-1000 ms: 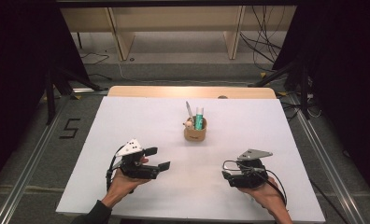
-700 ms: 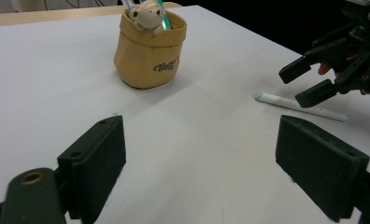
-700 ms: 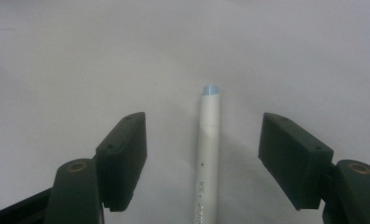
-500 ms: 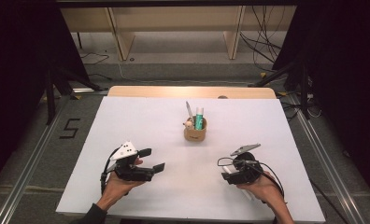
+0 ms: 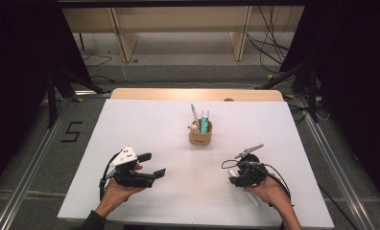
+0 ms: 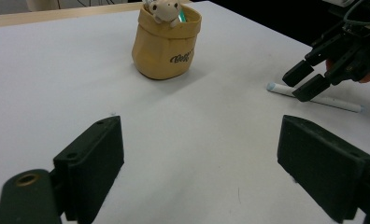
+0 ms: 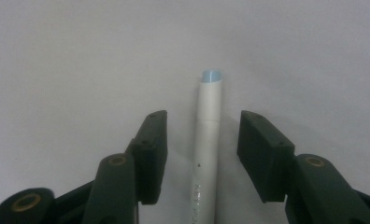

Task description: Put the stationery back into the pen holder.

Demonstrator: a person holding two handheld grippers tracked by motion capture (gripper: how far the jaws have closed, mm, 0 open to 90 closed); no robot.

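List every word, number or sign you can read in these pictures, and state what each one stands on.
"5": a black figure on the grey floor left of the table.
"Bell…": dark script on the tan fabric pouch that holds pens; the later letters are too blurred to be sure of.
Small grey print on the white marker pen with a light-blue tip: too blurred to read.

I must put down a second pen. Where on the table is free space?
Free: the wide strip between the cup and the table's left edge, and the middle between both claws. Crowded: near the right claw, over the white pen.
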